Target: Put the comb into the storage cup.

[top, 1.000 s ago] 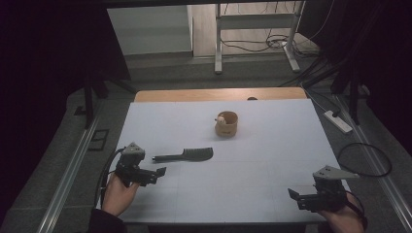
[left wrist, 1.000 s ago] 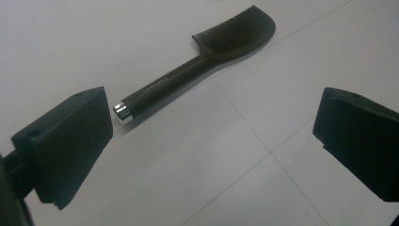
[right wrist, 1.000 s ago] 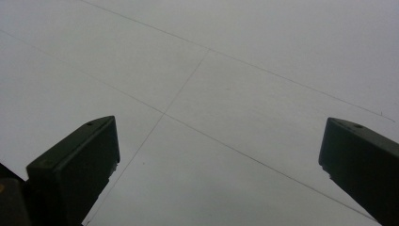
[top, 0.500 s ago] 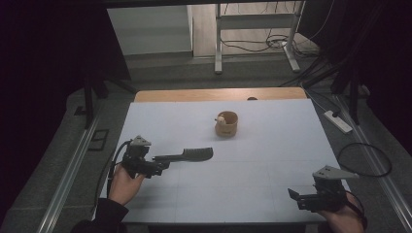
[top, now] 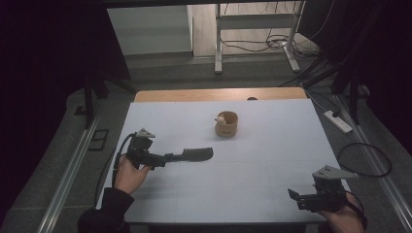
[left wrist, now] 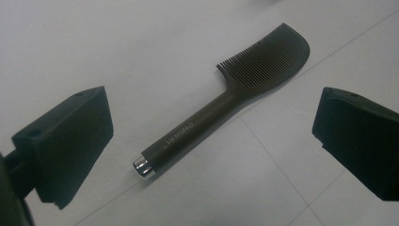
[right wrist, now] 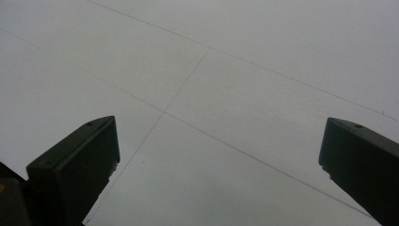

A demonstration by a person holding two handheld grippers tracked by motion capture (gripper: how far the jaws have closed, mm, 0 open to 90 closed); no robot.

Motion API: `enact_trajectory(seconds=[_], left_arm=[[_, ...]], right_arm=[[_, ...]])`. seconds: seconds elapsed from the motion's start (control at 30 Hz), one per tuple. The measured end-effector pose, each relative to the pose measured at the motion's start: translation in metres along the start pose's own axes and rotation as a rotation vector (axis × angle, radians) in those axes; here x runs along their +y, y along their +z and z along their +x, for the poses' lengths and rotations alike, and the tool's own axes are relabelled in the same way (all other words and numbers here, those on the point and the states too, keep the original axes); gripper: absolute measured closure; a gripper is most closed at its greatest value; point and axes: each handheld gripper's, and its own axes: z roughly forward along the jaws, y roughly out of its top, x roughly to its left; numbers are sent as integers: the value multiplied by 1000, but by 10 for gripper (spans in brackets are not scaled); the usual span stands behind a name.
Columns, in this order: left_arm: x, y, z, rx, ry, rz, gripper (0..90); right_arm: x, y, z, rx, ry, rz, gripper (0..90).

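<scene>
Dark handled comb point(left wrist: 226, 115) lying flat on white counter point(top: 272, 160), handle end sitting between spread jaws of left gripper point(left wrist: 211, 141), untouched. Right gripper point(top: 303, 196) hovering agape at near right corner. Tan cup point(top: 227, 124) standing mid-counter.

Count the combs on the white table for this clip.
1. A single dark comb lies flat on the white table, left of centre, its handle end toward the open left gripper. None seems hidden; the brown cup's inside cannot be fully seen.
</scene>
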Motion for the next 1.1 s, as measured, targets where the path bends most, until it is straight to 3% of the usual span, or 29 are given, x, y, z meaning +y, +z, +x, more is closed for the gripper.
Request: enact_trajectory(seconds=[1.1], left_arm=[[39,42,3,-14,36,72,0]], right_arm=[[0,1,0,0,-3,9,0]])
